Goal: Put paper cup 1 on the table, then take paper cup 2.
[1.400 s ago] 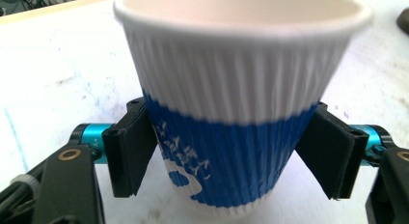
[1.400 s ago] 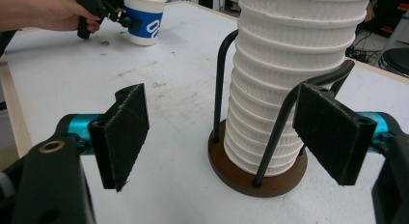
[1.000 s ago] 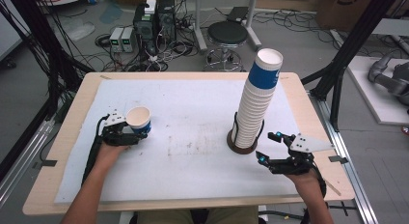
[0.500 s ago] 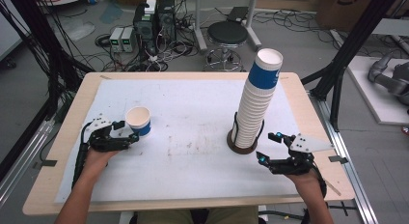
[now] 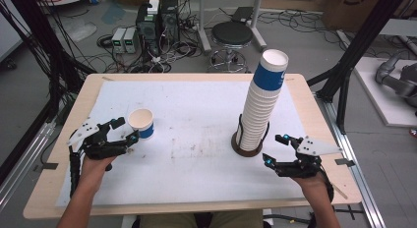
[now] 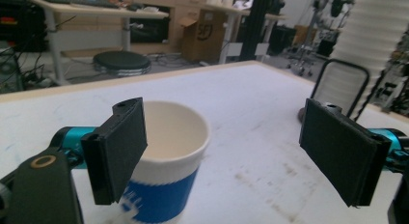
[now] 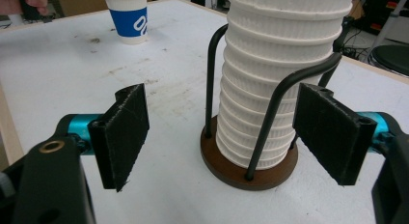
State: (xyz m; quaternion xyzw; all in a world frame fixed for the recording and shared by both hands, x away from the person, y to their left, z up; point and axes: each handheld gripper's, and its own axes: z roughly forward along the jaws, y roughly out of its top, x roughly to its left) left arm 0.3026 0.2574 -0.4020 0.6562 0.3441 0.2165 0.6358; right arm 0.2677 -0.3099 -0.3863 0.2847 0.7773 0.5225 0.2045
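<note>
A single paper cup point(image 5: 141, 124) with a blue band stands upright on the left of the table. My left gripper point(image 5: 125, 130) sits just to its left. Its jaws have just been opening and now stand open, clear of the cup. In the left gripper view the cup point(image 6: 166, 161) is beyond the jaws, partly behind the left one. A tall stack of paper cups point(image 5: 260, 105) stands in a wire holder with a dark round base point(image 5: 246, 150). My right gripper point(image 5: 274, 150) is open beside that base, and the stack point(image 7: 279, 64) rises straight ahead of its jaws.
A white sheet point(image 5: 196, 164) covers the wooden table point(image 5: 305, 98). Behind the far edge are a black stool point(image 5: 232, 35), computer boxes point(image 5: 157, 21) and loose cables. Black frame posts point(image 5: 351, 66) rise at the table's right.
My left gripper opened off the single cup and drew back to the left, rising a little. The cup stayed upright where it was. The right gripper has not moved.
</note>
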